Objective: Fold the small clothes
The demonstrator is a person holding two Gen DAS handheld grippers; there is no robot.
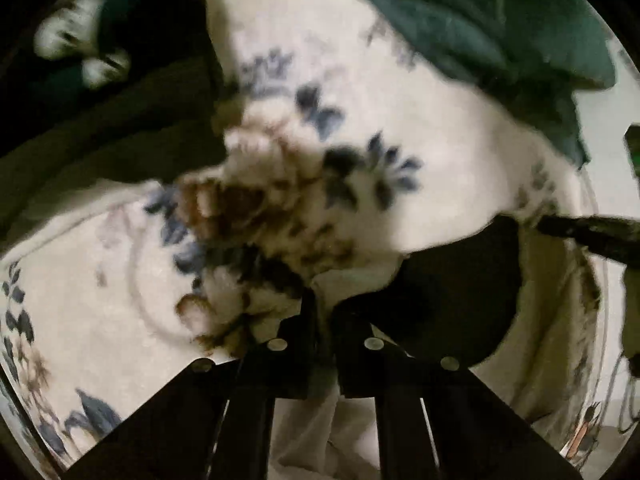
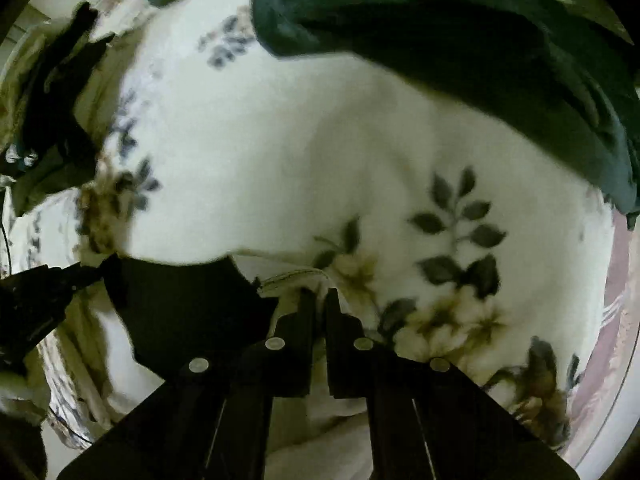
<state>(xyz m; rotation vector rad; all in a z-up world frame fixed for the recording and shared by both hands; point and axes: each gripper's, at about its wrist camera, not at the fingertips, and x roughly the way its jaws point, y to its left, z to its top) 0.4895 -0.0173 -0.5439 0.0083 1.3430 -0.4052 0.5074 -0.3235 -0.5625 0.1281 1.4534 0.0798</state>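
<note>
A white garment with blue and brown flower prints [image 1: 360, 92] fills the left wrist view and is blurred by motion. My left gripper [image 1: 320, 300] is shut on its hem, which bunches between the fingers. The same garment [image 2: 280, 160] fills the right wrist view, with dark leaves and pale flowers printed at the right. My right gripper [image 2: 320, 300] is shut on a stitched edge of it. The right gripper's black finger [image 1: 592, 236] shows at the right edge of the left wrist view, and the left gripper [image 2: 44, 288] at the left edge of the right wrist view.
A dark green cloth [image 1: 500, 28] lies beyond the garment at the top, also in the right wrist view [image 2: 460, 48]. A black cloth [image 1: 120, 120] lies at the upper left. A black patch [image 2: 180, 312] sits under the garment's lifted edge.
</note>
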